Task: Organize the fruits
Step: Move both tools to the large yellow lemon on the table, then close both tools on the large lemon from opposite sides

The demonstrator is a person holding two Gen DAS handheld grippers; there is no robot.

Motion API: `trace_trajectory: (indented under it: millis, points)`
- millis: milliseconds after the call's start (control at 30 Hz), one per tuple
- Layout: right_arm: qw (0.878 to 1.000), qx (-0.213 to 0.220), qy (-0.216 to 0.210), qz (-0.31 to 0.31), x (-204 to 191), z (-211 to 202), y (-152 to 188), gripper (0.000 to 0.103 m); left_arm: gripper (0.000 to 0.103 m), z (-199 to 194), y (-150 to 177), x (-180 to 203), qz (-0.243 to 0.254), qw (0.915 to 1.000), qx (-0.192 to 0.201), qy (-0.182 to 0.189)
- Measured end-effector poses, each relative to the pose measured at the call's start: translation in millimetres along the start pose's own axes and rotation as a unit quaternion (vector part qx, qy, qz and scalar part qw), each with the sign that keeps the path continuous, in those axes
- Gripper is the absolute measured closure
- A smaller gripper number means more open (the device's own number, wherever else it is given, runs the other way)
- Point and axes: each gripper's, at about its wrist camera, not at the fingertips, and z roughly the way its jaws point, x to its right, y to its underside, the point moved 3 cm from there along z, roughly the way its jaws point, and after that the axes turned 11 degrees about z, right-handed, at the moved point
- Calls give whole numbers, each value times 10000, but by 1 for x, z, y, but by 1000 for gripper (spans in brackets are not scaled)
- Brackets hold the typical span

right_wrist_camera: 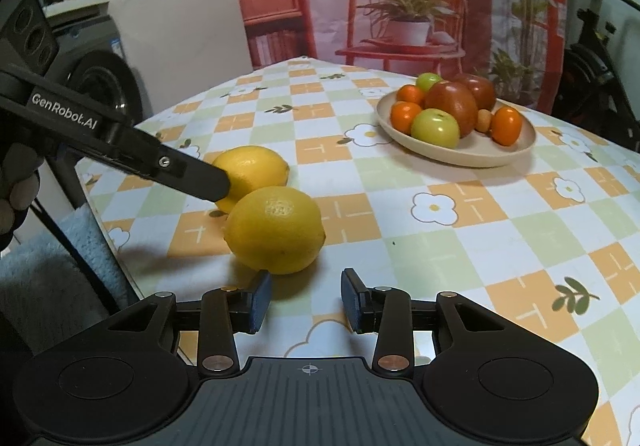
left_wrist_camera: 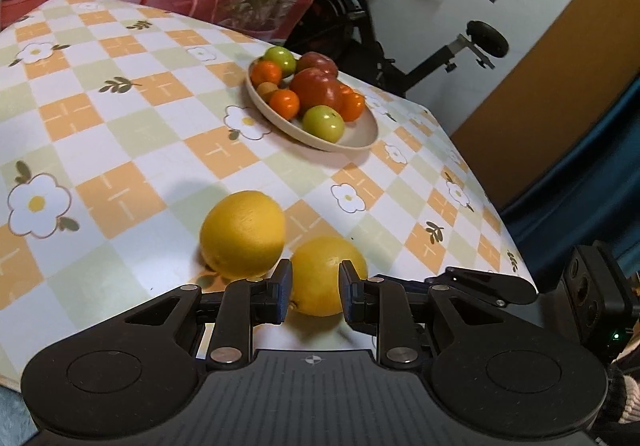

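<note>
Two yellow lemons lie side by side on the checked tablecloth. In the left wrist view my left gripper [left_wrist_camera: 315, 292] is open with its jaws around the near lemon [left_wrist_camera: 320, 270]; the other lemon [left_wrist_camera: 243, 234] lies just left of it. In the right wrist view my right gripper [right_wrist_camera: 306, 296] is open and empty, just short of the closer lemon [right_wrist_camera: 276, 230]. The left gripper's finger [right_wrist_camera: 188, 175] reaches in from the left onto the farther lemon [right_wrist_camera: 256, 165]. A beige plate [right_wrist_camera: 460, 155] holds apples, small oranges and green fruits; the plate also shows in the left wrist view [left_wrist_camera: 360, 137].
The table's right edge [left_wrist_camera: 492, 189] drops off toward an exercise bike [left_wrist_camera: 400, 25]. In the right wrist view the table's left edge [right_wrist_camera: 112, 213] is close to the lemons, with a grey rug [right_wrist_camera: 52, 278] below.
</note>
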Motion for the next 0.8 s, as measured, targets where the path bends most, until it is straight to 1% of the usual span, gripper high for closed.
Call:
trace_trajectory:
  millis: [133,233,333,567,800]
  points:
    - [9999,-59,-4,-99,-1,5,-1,67,77,10,1,-1,-72,9998,-142,147]
    - [9999,-45,-23,-156,-2,7,-2,67,77,14,0,-4,-113,9995,-157,256]
    - [9998,-32,-51,-211,-1,9,-3,63,77,17,-4,-5,-83,9996,-104,245]
    - [9992,-51,-172,-365,-5,16,-6,60,77,25,-15,-7,-103,9996,-95,246]
    - [9995,38,-279,-163,1,18,-8,60,77,37,-25,-4,-23,9996,-135,265]
